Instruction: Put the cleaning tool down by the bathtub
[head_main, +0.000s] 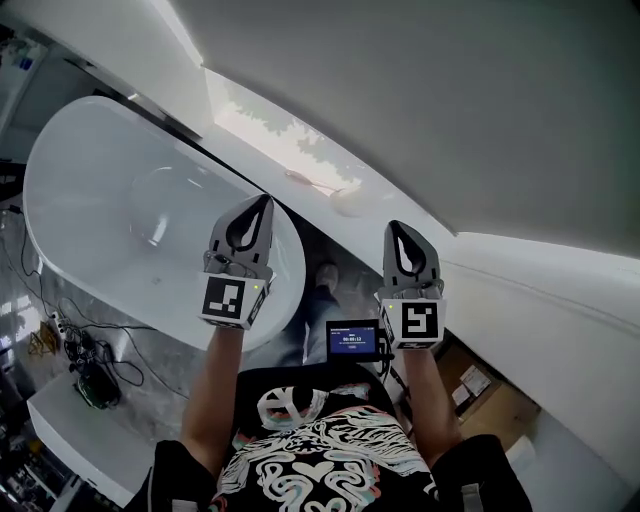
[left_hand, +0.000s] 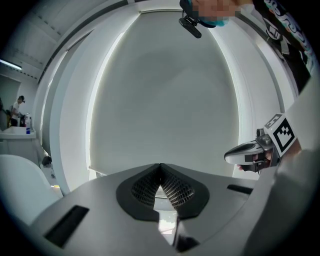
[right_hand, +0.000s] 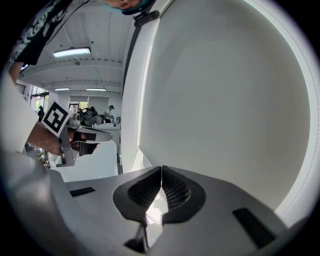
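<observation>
The white bathtub (head_main: 90, 190) fills the left of the head view. Behind it, on the bright window ledge (head_main: 265, 130), lies the cleaning tool (head_main: 345, 200), a pale round head on a thin pinkish handle. My left gripper (head_main: 265, 201) is held up over the tub's right rim, shut and empty, with its tips meeting (left_hand: 160, 165). My right gripper (head_main: 393, 227) is raised beside it, a little below and right of the tool, also shut with nothing in it (right_hand: 161, 168). Each gripper view catches the other gripper at its side and faces a plain white wall.
A small screen (head_main: 352, 340) hangs at the person's chest. Cables and a green device (head_main: 90, 385) lie on the floor left of the tub. A cardboard box (head_main: 490, 400) sits low right by the white wall. The person's foot (head_main: 322, 275) stands between tub and wall.
</observation>
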